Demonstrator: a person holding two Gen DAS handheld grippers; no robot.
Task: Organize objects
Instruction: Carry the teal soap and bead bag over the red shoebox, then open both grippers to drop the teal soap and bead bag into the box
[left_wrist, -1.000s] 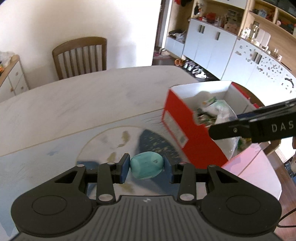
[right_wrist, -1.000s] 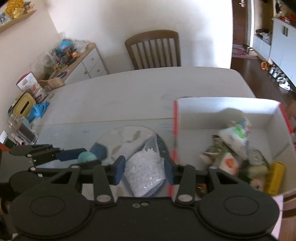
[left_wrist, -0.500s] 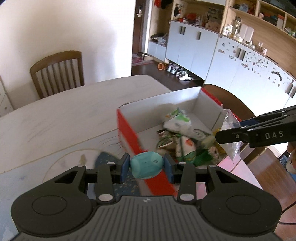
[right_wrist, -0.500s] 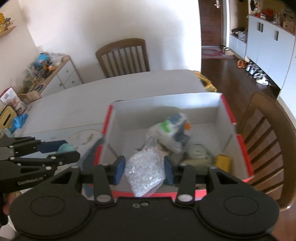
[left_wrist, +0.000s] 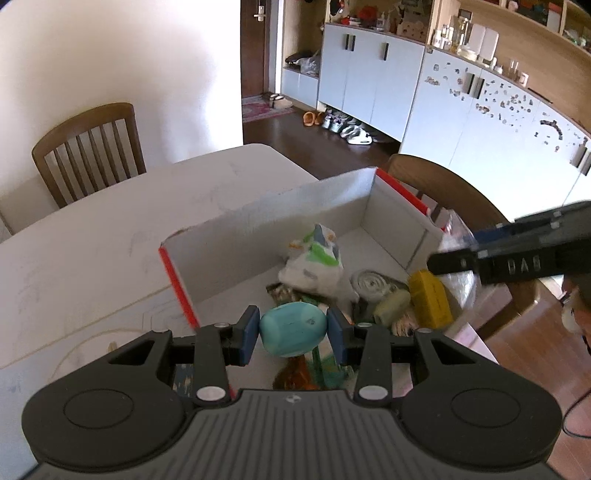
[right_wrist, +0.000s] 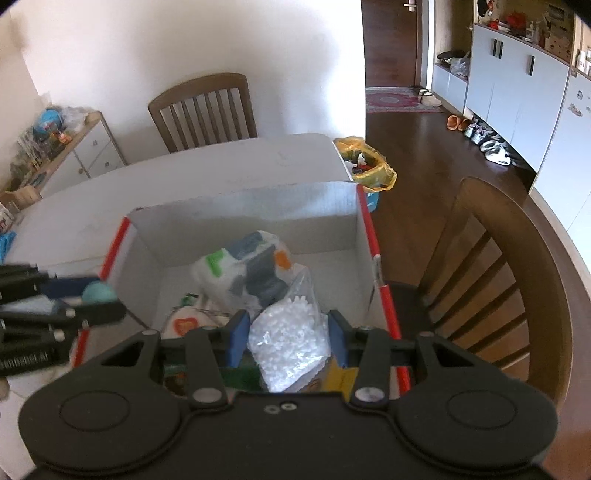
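My left gripper (left_wrist: 292, 334) is shut on a teal egg-shaped object (left_wrist: 293, 328) and holds it over the near left corner of the red and white cardboard box (left_wrist: 258, 218). My right gripper (right_wrist: 288, 341) is shut on a clear bag of white beads (right_wrist: 290, 332) and holds it above the box's near right part (right_wrist: 243, 206). The box holds several packets, a white plastic bag (left_wrist: 314, 258), a grey roll (left_wrist: 371, 282) and a yellow block (left_wrist: 430, 299). The left gripper with the teal object (right_wrist: 99, 291) shows at the left of the right wrist view.
The box stands on a pale table (left_wrist: 92, 229). A wooden chair (left_wrist: 88, 147) stands at the far side, another (right_wrist: 517, 280) right beside the box. A bin with a yellow bag (right_wrist: 369, 168) sits on the floor past the table. Cabinets (left_wrist: 443, 110) line the right wall.
Both grippers have moved right and forward over the box, each still holding its object. The teal object went from above the table mat to above the box.
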